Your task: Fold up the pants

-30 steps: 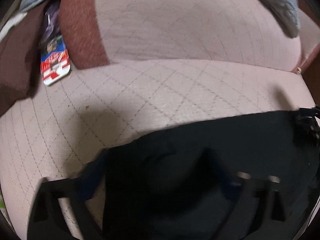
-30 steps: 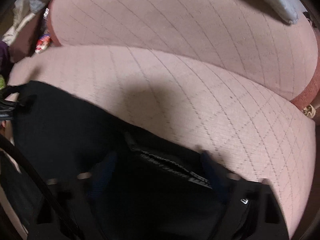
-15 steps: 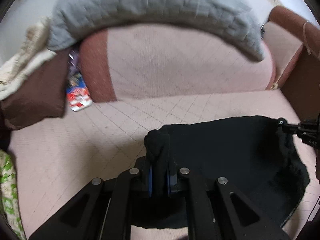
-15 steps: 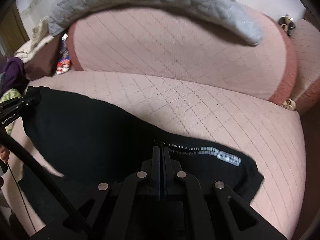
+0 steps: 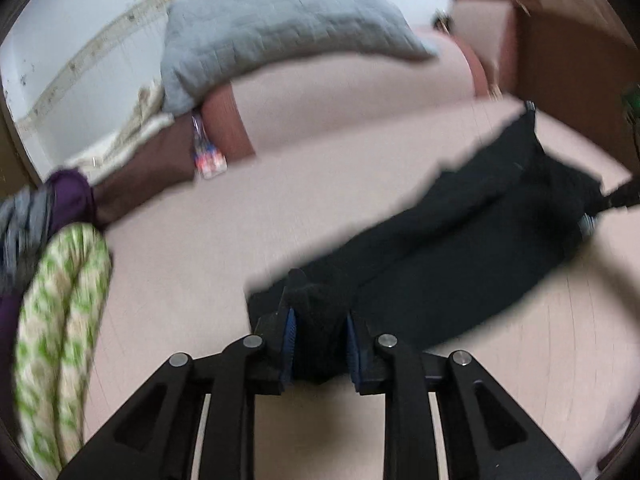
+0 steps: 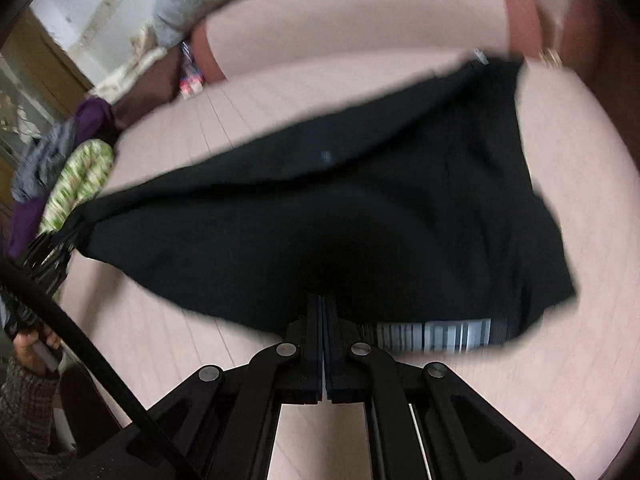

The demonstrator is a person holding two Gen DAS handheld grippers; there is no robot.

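Two grippers, left gripper (image 5: 320, 332) and right gripper (image 6: 323, 320), each clamped on black pants (image 6: 360, 208), hold them stretched above the pink sofa (image 6: 580, 360) seat; next likely lowering them flat.

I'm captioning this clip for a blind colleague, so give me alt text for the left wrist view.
The left gripper pinches a bunched edge of black pants, which stretch across a pink sofa toward the right gripper at the frame's right edge. A gray blanket drapes the sofa back, with crumpled clothes at left.
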